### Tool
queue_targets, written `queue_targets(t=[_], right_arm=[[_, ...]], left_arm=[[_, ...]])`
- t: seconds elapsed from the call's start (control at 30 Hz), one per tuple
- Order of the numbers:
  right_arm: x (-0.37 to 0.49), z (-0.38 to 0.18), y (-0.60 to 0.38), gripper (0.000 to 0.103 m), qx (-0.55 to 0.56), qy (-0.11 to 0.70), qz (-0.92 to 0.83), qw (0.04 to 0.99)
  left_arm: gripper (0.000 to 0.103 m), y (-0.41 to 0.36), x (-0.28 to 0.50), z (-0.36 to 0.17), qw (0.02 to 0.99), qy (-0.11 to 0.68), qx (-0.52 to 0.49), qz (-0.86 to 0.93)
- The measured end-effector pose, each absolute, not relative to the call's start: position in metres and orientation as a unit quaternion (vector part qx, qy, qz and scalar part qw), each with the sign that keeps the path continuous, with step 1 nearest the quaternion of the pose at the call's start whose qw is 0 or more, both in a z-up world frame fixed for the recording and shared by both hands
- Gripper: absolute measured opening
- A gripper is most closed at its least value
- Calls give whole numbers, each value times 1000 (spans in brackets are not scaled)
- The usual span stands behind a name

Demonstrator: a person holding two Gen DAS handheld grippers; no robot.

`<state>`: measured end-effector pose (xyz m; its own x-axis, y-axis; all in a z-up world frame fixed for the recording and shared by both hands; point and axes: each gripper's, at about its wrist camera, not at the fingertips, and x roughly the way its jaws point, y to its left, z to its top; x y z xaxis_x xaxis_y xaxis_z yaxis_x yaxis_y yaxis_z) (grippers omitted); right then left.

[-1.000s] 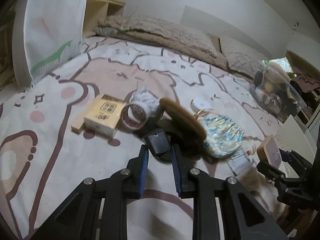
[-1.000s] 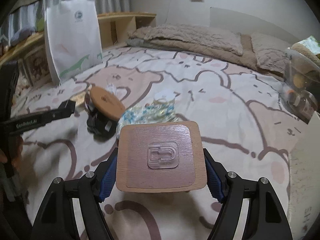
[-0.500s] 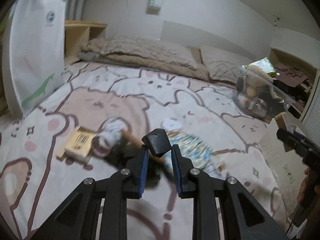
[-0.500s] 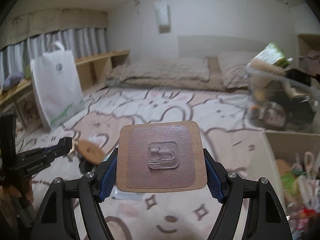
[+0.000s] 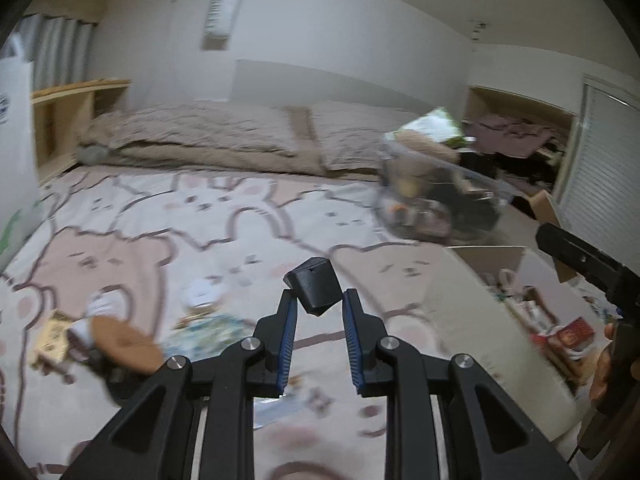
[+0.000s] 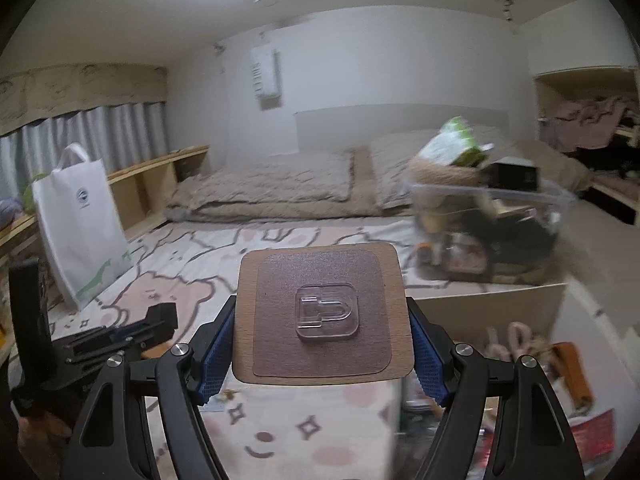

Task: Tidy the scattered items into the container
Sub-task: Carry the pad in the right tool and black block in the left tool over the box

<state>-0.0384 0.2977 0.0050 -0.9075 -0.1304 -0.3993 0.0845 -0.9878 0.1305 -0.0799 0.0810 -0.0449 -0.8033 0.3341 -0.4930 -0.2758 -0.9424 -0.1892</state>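
Blue pads on the left gripper (image 5: 318, 304) pinch a small black block (image 5: 316, 289) at their tips. The jaws are close together, and the block sticks up tilted, one corner down between the pads. The gripper points a bit downward over the bed (image 5: 224, 216), and the block hangs in the air above the sheet.

The right gripper (image 6: 322, 344) is clamped on a wooden square (image 6: 322, 312), one blue pad on each side edge. The jaws are fairly wide apart because the square fills the gap. It lies nearly flat, top face to the camera. It has rounded corners, a darker brown patch on top, and a clear plastic hook piece in the middle. This gripper is also tipped a little downward, and it holds the square up off the bed.

Just past the square is a cardboard box (image 6: 492, 304) with things inside (mostly blurry: a pink loop, something orange, something red). In the left view the box (image 5: 496, 258) sits to the right of the block, and the right gripper (image 5: 588, 266) comes in from the right edge above it.

On the sheet to the left lie a round wooden disc (image 5: 124, 340), a blue patterned pouch (image 5: 208, 330) and a small yellow box (image 5: 54, 338). A clear bin (image 6: 486, 232) full of stuff stands farther back.
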Motion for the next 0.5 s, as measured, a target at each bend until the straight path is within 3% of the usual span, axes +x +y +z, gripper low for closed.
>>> queue_targets(t=[0.5], right_arm=[[-9,0,414,77,215,-129,-965,-79]], left_arm=[[23,217,-82,-16,288,-23,-262,921]])
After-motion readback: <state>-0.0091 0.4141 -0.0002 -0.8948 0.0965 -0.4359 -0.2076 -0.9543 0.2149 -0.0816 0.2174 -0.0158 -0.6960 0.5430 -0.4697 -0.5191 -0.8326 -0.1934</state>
